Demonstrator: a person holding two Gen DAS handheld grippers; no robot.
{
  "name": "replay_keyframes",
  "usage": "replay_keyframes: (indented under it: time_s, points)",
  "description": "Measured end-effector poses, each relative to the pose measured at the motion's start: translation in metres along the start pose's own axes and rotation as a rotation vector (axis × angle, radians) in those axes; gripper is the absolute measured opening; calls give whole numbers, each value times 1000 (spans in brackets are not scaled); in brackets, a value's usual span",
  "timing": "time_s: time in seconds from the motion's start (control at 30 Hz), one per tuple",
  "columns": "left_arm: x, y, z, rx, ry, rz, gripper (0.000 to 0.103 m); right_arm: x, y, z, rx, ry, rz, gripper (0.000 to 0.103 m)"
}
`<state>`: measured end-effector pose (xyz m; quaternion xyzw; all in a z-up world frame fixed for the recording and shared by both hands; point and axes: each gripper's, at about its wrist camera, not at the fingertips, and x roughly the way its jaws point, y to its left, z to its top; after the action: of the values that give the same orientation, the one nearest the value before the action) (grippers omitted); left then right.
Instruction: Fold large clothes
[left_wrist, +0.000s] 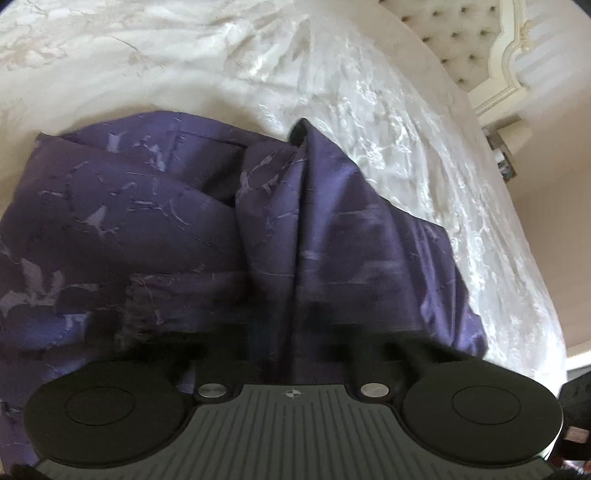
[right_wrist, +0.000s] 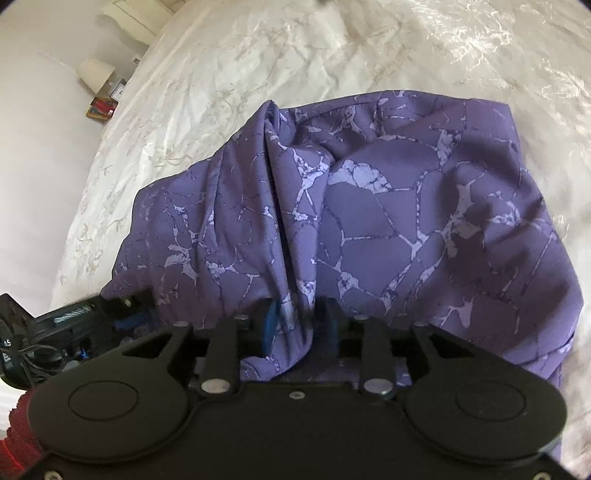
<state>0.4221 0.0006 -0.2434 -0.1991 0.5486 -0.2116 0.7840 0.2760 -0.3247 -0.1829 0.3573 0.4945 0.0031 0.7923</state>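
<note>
White embossed bedspread (right_wrist: 229, 85) under a crumpled purple garment (right_wrist: 406, 206), both claws at its near edge.

Printed with a pale cracked-stone pattern, the purple garment lies bunched in the middle of the bed, its folds rising toward each camera. From the right wrist view, the right gripper (right_wrist: 298, 325) has its fingers partly apart with a ridge of the cloth standing between them; whether the pads press it I cannot tell. From the left wrist view, the left gripper (left_wrist: 291, 332) is buried in dark folds of the same cloth, fingers together, clamped on the fabric. A tufted headboard (left_wrist: 458, 40) stands beyond the bed, and a lamp (right_wrist: 94, 75) sits beside it.
</note>
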Motion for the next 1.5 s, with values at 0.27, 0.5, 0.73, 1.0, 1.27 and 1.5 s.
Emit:
replay_keyframes:
  time_s: [0.27,0.5,0.73,1.0,1.27,1.5]
  points:
    - [-62,-16,-10,70,-119,43,5,-33,32,-2,-160,-103,11,10]
    - [-19,8,-28,134,-44,188,10,0,-2,-9,-95,-65,-166,22]
    - [-58,-16,-36,292,-143,188,16,-35,37,6,-288,-273,-140,50]
    - [-41,-56,-17,440,-222,154,52,4,92,20,-549,-279,-43,62]
    - [43,-25,4,447,-99,243,73,74,50,46,-591,-151,-306,75]
    - [14,-39,-7,523,-139,269,74,46,42,50,-556,-176,-238,82]
